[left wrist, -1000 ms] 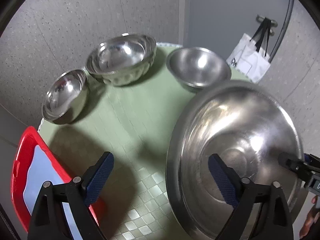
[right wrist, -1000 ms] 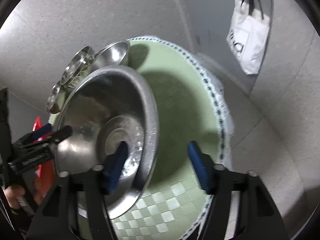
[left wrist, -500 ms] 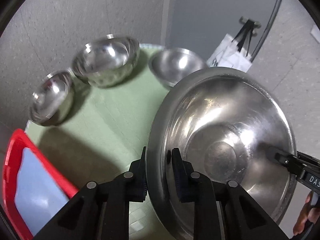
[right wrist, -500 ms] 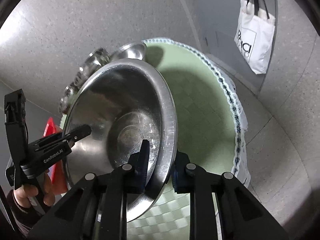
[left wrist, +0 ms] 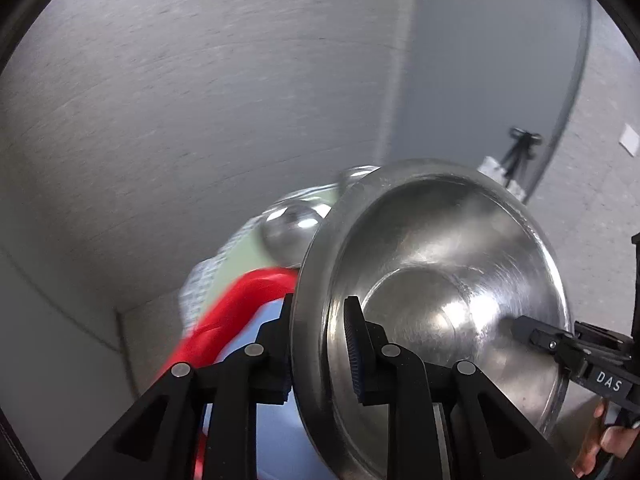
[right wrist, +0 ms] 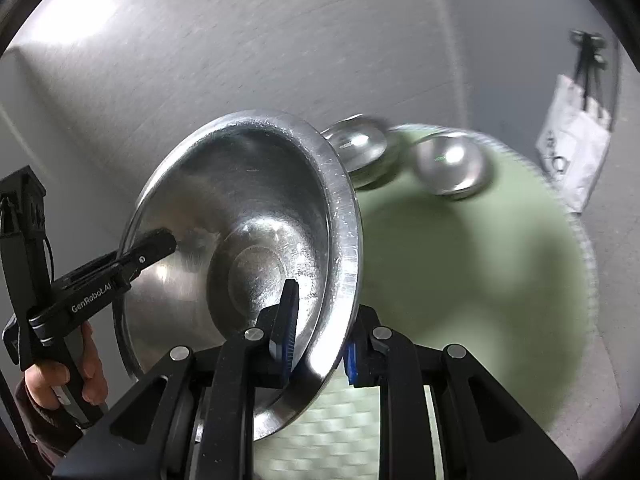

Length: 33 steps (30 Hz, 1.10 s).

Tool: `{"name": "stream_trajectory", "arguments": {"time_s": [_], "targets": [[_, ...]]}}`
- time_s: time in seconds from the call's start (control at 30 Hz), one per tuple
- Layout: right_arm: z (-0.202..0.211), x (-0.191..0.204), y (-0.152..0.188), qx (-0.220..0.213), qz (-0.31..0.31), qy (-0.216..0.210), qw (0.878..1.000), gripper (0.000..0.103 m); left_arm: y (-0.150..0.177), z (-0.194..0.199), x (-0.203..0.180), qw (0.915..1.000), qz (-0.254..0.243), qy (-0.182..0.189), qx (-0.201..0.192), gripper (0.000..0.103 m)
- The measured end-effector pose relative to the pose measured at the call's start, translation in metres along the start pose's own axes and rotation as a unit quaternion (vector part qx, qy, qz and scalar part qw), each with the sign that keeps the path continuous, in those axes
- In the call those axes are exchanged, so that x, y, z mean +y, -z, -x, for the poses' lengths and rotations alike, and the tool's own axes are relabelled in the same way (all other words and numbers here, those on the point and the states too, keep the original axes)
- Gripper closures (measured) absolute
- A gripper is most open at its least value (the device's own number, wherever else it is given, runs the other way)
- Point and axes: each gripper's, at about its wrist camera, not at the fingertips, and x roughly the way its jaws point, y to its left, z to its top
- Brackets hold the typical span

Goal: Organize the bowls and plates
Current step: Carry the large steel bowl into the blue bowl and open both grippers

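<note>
The large bowl is shiny silver steel, as are the smaller bowls. The bench wears a pale green checked cloth. The tray is red with a light blue inside. The gripper is black with blue pads.

Large bowl: stainless steel, wide flat rim, tilted steeply, held off the table.
Smaller bowls: two steel ones upright at the green table's far edge, blurred.
</note>
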Motion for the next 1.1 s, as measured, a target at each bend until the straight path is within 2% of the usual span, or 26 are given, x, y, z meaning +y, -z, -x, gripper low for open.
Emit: {"name": "stream_trajectory", "arguments": {"time_s": [0.1,0.27,0.47,0.63,0.73,0.77,0.83,0.9,0.97,1.1], "targets": [[-0.025,0.027,0.010,0.023,0.007,-0.006,1.000,0.084,0.018,-0.006,0.045,0.9994,0.019,-0.018,0.021,0.084],[-0.059,0.055,0.024,0.062,0.010,0.006,0.998,0.084,0.046,-0.025,0.087,0.9974,0.037,-0.019,0.059,0.084],[-0.073,0.058,0.032,0.077,0.028,0.051,0.995,0.084,0.061,-0.058,0.110,0.9941,0.043,-0.012,0.099,0.084],[-0.083,0.053,0.036,0.092,0.023,0.066,0.993,0.082,0.048,-0.086,0.113,0.9925,0.042,-0.007,0.115,0.083],[-0.089,0.051,0.039,0.101,0.018,0.077,0.992,0.081,0.049,-0.084,0.098,0.9919,0.038,-0.008,0.121,0.074],[-0.090,0.050,0.040,0.100,0.013,0.075,0.992,0.080,0.052,-0.085,0.096,0.9918,0.038,-0.007,0.122,0.068],[-0.089,0.053,0.040,0.099,0.014,0.074,0.992,0.069,0.053,-0.085,0.095,0.9922,0.036,-0.003,0.119,0.061],[-0.088,0.055,0.038,0.095,0.015,0.069,0.993,0.055,0.054,-0.078,0.091,0.9931,0.034,-0.001,0.112,0.050],[-0.084,0.057,0.037,0.089,0.012,0.065,0.994,0.047,0.054,-0.070,0.091,0.9943,0.033,0.001,0.101,0.041],[-0.066,0.059,0.032,0.070,0.011,0.065,0.995,0.039,0.048,-0.047,0.089,0.9967,0.032,0.001,0.075,0.033]]}}
